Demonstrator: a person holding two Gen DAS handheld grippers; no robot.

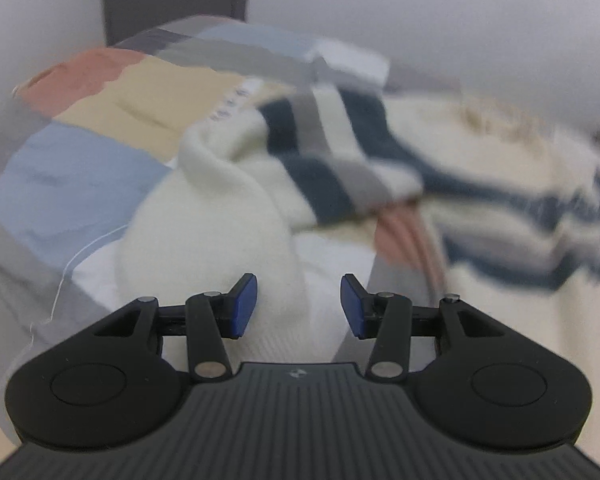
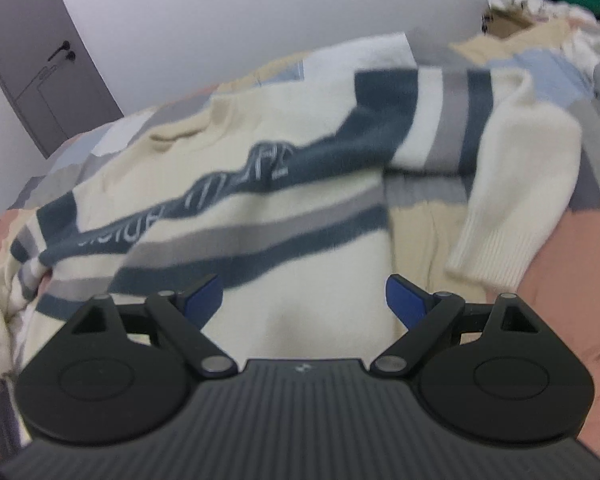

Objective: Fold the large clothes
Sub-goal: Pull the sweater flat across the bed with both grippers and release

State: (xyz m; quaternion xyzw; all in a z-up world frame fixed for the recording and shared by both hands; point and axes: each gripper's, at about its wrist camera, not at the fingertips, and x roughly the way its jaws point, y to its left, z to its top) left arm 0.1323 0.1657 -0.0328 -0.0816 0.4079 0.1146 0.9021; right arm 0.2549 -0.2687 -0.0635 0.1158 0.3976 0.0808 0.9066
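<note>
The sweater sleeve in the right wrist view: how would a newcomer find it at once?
Start at the patchwork bedspread, then the cream sweater with dark blue and grey stripes lying on it. The sleeve hangs down its right side, bent at the striped shoulder. Unlike the body, it is plain cream and ends in a ribbed cuff.

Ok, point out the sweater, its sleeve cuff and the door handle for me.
sweater (image 2: 300, 300), right wrist view, plain cream body below the stripes
sleeve cuff (image 2: 488, 260), right wrist view, ribbed end
door handle (image 2: 60, 50), right wrist view, dark lever
</note>
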